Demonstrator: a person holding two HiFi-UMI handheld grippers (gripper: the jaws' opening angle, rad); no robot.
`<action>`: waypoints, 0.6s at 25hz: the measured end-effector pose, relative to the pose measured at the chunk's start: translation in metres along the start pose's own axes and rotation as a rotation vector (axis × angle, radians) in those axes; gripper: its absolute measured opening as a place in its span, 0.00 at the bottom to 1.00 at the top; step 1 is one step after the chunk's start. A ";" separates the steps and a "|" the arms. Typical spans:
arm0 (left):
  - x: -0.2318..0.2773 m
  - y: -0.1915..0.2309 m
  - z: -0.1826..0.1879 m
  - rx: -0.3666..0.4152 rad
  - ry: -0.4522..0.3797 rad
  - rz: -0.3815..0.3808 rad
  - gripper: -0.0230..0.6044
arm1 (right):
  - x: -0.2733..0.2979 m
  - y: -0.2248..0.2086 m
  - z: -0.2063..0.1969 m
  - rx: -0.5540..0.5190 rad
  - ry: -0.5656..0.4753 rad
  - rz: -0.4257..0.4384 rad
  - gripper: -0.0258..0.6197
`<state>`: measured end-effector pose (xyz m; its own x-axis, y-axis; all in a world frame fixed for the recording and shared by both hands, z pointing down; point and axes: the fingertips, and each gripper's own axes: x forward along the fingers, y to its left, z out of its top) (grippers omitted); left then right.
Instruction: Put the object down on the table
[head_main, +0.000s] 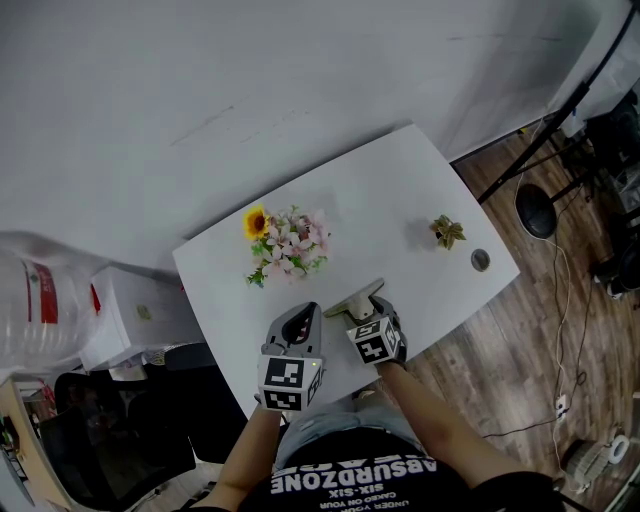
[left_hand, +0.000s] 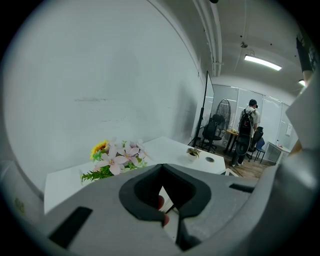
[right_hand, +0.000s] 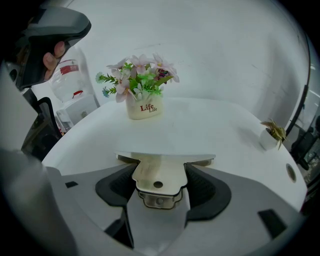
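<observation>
Right tongs (right_hand: 160, 172) are clamped tight on the handle of a flat metal scraper (right_hand: 165, 149), its wide blade pointing out level over the white bench (right_hand: 210, 125), near the front edge. Whether the blade touches the surface, I can't tell. Left tongs (left_hand: 161, 167) hang just beside, jaws together with nothing between them. Further back on the bench stands a pot of pink flowers (right_hand: 143, 107) with one yellow bloom, and a small potted plant (head_main: 447, 232) sits well apart, off to the right.
</observation>
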<state>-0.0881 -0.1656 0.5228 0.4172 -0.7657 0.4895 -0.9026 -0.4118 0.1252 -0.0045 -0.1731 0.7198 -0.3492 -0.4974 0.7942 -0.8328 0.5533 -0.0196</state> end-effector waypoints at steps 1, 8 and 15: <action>0.000 0.000 0.000 0.000 0.000 -0.001 0.04 | 0.000 0.000 0.000 0.003 0.001 0.000 0.48; -0.001 -0.003 0.002 0.002 -0.006 -0.004 0.04 | -0.002 0.002 0.001 0.012 0.005 0.028 0.49; -0.003 -0.005 0.005 0.005 -0.014 -0.003 0.04 | -0.010 0.004 0.007 0.027 -0.009 0.027 0.49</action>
<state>-0.0846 -0.1633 0.5166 0.4217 -0.7713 0.4767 -0.9008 -0.4166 0.1227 -0.0069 -0.1707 0.7073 -0.3748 -0.4885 0.7879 -0.8345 0.5480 -0.0573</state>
